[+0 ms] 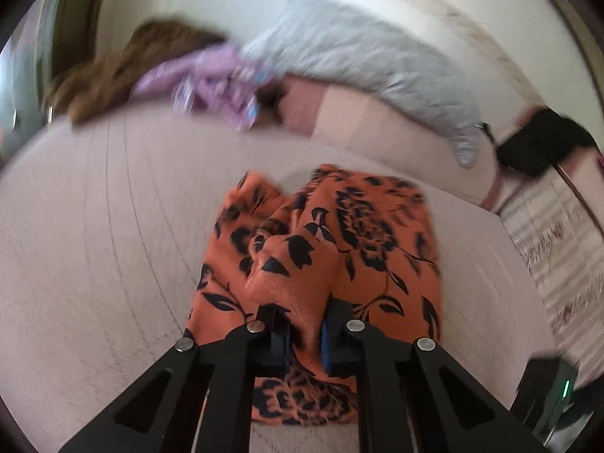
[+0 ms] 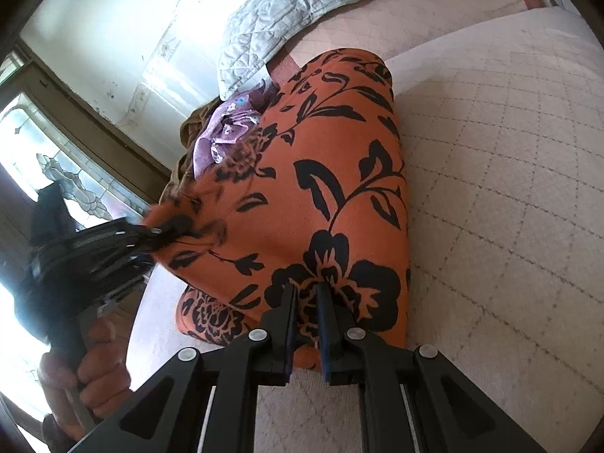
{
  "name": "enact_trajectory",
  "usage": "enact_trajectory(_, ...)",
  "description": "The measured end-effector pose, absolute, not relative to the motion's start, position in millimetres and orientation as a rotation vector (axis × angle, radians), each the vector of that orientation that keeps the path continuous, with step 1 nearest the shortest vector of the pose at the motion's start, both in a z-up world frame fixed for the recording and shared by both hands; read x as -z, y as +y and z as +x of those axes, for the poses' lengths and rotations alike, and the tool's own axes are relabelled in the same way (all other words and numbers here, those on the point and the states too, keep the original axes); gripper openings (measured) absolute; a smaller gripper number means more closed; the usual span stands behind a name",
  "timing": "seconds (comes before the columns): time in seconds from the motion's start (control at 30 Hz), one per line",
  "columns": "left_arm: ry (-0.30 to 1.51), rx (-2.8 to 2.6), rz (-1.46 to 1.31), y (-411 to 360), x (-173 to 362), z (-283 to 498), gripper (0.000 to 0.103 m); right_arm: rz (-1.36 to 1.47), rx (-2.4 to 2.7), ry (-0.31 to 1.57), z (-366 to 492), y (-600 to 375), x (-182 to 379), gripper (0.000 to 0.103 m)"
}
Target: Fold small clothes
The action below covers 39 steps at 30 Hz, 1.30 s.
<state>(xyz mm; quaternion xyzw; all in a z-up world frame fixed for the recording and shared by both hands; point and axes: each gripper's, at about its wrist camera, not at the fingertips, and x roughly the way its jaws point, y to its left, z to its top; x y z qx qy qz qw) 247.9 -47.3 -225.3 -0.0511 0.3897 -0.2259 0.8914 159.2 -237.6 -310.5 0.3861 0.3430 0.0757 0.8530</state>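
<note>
Both my grippers, left gripper (image 1: 305,334) and right gripper (image 2: 305,326), clamp the orange black-flowered fabric garment (image 2: 321,173) just before the grey quilted blanket (image 2: 287,11).

The left hand-held gripper (image 1: 305,334) is angled downward, its jaws drawn nearly together with orange fabric (image 1: 302,275) pinched between them. The right hand-held gripper (image 2: 306,324) is likewise tilted down and clamped on the same fabric. A bare hand (image 2: 90,373) is wrapped around the left handle
</note>
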Motion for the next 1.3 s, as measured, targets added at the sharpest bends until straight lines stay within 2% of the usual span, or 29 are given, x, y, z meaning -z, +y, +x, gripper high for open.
enact_trajectory(0.13, 0.695, 0.46, -0.025, -34.6, 212.9, 210.7, 0.012, 0.784, -0.159, 0.678, 147.0, -253.1, 284.2, 0.017)
enact_trajectory(0.23, 0.722, 0.385, 0.02, -21.1, 229.3, 216.4, 0.013, 0.764, -0.134, 0.649, 149.3, -267.3, 267.9, 0.016)
enact_trajectory(0.37, 0.998, 0.338, -0.031, -7.9, 286.4, 261.6, 0.027, 0.754, -0.09, 0.727, 174.4, -273.0, 268.7, 0.016)
enact_trajectory(0.43, 1.007, 0.358, -0.1, 1.8, 278.9, 267.6, 0.03, 0.784, -0.081, 0.837, 203.7, -265.8, 291.9, 0.017)
enact_trajectory(0.5, 0.988, 0.378, -0.131, 9.5, 264.7, 266.9, 0.035, 0.767, -0.044, 0.85, 207.9, -264.0, 294.6, 0.017)
enact_trajectory(0.57, 0.961, 0.38, -0.195, 21.4, 253.7, 265.9, 0.044, 0.743, -0.043, 0.855, 208.7, -266.3, 287.7, 0.017)
enact_trajectory(0.77, 0.856, 0.262, -0.156, 25.8, 235.5, 264.4, 0.045, 0.689, -0.046, 0.77, 231.5, -277.4, 251.8, 0.017)
enact_trajectory(0.87, 0.949, 0.224, -0.064, 14.2, 259.7, 277.7, 0.046, 0.722, -0.043, 0.803, 266.6, -273.1, 258.0, 0.017)
enact_trajectory(0.93, 1.016, 0.205, -0.013, 6.2, 276.8, 287.0, 0.046, 0.744, -0.021, 0.899, 293.7, -269.2, 285.8, 0.02)
enact_trajectory(1.03, 1.021, 0.182, 0.025, 2.0, 280.7, 291.0, 0.046, 0.781, -0.018, 0.86, 298.5, -269.1, 293.6, 0.02)
enact_trajectory(1.13, 1.018, 0.191, -0.019, 8.4, 273.9, 291.3, 0.046, 0.718, -0.006, 0.898, 299.8, -264.6, 272.0, 0.022)
enact_trajectory(1.3, 0.958, 0.183, -0.006, 14.1, 264.1, 283.8, 0.046, 0.716, -0.136, 0.859, 326.0, -239.1, 239.9, 0.022)
